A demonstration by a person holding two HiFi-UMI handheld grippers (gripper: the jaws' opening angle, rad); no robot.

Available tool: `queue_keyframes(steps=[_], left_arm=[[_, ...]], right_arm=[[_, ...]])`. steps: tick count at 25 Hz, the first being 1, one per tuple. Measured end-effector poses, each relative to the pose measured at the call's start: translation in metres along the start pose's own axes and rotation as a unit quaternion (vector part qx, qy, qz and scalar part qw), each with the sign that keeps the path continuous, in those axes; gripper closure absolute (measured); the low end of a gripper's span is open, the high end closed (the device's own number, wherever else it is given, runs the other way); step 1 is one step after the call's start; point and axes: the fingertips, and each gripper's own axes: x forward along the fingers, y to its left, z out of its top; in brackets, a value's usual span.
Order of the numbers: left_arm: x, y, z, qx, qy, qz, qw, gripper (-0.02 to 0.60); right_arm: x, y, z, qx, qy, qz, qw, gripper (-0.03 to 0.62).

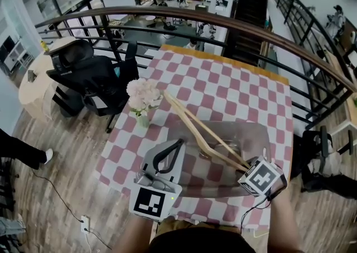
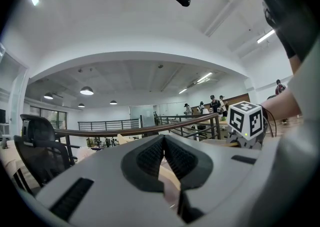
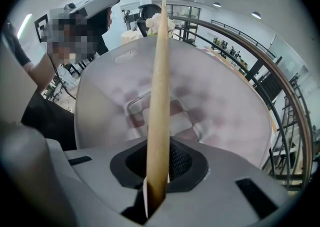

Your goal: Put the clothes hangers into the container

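A wooden clothes hanger [image 1: 203, 129] slants over the clear plastic container [image 1: 262, 132] on the pink checked table. My right gripper [image 1: 247, 169] is shut on the hanger's near end, at the container's right front. In the right gripper view the hanger's arm [image 3: 161, 96] runs straight out from between the pads of my right gripper [image 3: 159, 171], above the container's wall [image 3: 100, 96]. My left gripper [image 1: 179, 143] hangs at the container's left front corner. Its jaws meet at the tips with nothing between them, as the left gripper view shows [image 2: 164, 140].
A vase of pale flowers [image 1: 144, 97] stands just left of the container. A black office chair [image 1: 83, 68] sits left of the table. A curved railing [image 1: 223, 20] runs behind it. A person's leg [image 1: 22, 154] shows at the far left.
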Motion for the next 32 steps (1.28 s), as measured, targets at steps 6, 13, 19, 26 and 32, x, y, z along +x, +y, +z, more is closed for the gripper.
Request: queue_keyframes(steps=[6, 13, 19, 26, 32], left_arm=[[0.000, -0.001, -0.001, -0.003, 0.000, -0.004, 1.0000, 0.572], [0.000, 0.000, -0.002, -0.001, 0.001, -0.005, 1.0000, 0.572], [0.000, -0.003, -0.003, -0.007, 0.000, -0.007, 1.0000, 0.572], [0.002, -0.007, -0.003, -0.004, -0.001, -0.013, 0.9999, 0.572], [-0.001, -0.005, -0.005, -0.006, 0.004, -0.010, 0.9999, 0.572]], right_arm=[[0.008, 0.002, -0.002, -0.001, 0.024, 0.005, 1.000, 0.540], [0.014, 0.010, -0.010, -0.006, 0.039, 0.026, 0.999, 0.540], [0.014, 0.015, -0.020, -0.008, 0.048, 0.035, 0.998, 0.540], [0.020, 0.012, -0.024, -0.014, 0.073, 0.021, 0.997, 0.540], [0.024, 0.006, -0.024, -0.017, 0.083, 0.008, 0.996, 0.539]])
